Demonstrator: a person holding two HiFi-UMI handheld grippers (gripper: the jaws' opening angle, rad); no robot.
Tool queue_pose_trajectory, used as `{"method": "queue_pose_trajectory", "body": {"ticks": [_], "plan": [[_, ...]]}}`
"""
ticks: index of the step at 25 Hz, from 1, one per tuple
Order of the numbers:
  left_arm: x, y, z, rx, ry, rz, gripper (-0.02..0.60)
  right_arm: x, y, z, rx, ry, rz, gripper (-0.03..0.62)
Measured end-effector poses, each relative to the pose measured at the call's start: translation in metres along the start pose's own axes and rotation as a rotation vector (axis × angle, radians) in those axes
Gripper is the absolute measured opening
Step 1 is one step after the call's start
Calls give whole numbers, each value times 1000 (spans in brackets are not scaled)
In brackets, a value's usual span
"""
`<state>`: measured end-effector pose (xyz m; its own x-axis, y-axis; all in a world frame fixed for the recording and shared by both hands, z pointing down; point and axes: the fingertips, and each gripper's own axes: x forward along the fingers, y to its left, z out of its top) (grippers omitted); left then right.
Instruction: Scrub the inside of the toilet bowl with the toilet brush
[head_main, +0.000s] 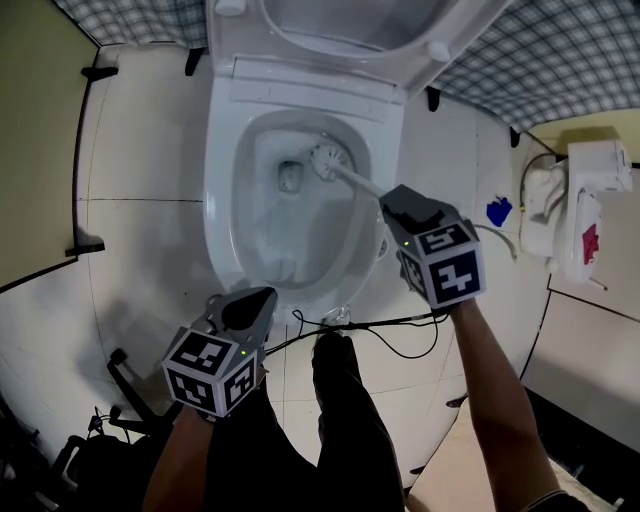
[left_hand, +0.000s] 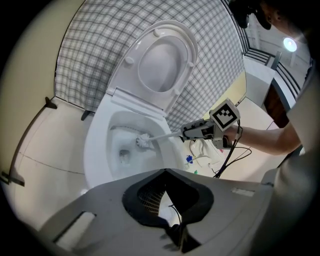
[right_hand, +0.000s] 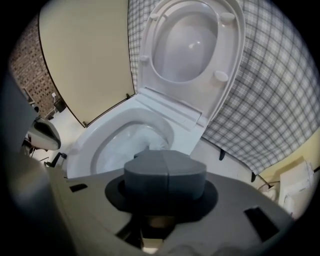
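Right now the right gripper (head_main: 392, 205), clamped on the toilet brush (head_main: 326, 160), works inside the toilet bowl (head_main: 222, 200); scrubbing looks mid-way. The left gripper (head_main: 255, 303) hangs apart, empty.

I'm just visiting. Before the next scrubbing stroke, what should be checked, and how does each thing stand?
1. Seat raised: ok.
2. Right gripper shut on the toilet brush: ok.
3. Brush head inside the toilet bowl, by the drain: ok.
4. Left gripper apart from the brush: ok.
5. Cable clear of the person's leg: not ok, it runs right past it.
6. Bowl clean: cannot tell.
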<state>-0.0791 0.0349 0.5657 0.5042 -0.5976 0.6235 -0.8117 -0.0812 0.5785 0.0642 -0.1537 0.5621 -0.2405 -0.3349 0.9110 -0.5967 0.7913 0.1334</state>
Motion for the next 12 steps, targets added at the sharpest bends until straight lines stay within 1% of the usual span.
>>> {"method": "queue_pose_trajectory", "body": {"ticks": [3, 6, 10, 12], "plan": [[-1, -2, 1, 4, -5, 1, 8, -7, 11, -19, -16, 36, 4, 163], [-3, -4, 2, 10, -10, 2, 8, -12, 28, -35, -31, 76, 32, 163], [-8, -6, 2, 7, -24, 9, 8, -18, 66, -57, -78, 148, 118, 163], [-12, -5, 0, 1, -32, 17, 8, -21, 88, -66, -88, 163, 167, 163]]}}
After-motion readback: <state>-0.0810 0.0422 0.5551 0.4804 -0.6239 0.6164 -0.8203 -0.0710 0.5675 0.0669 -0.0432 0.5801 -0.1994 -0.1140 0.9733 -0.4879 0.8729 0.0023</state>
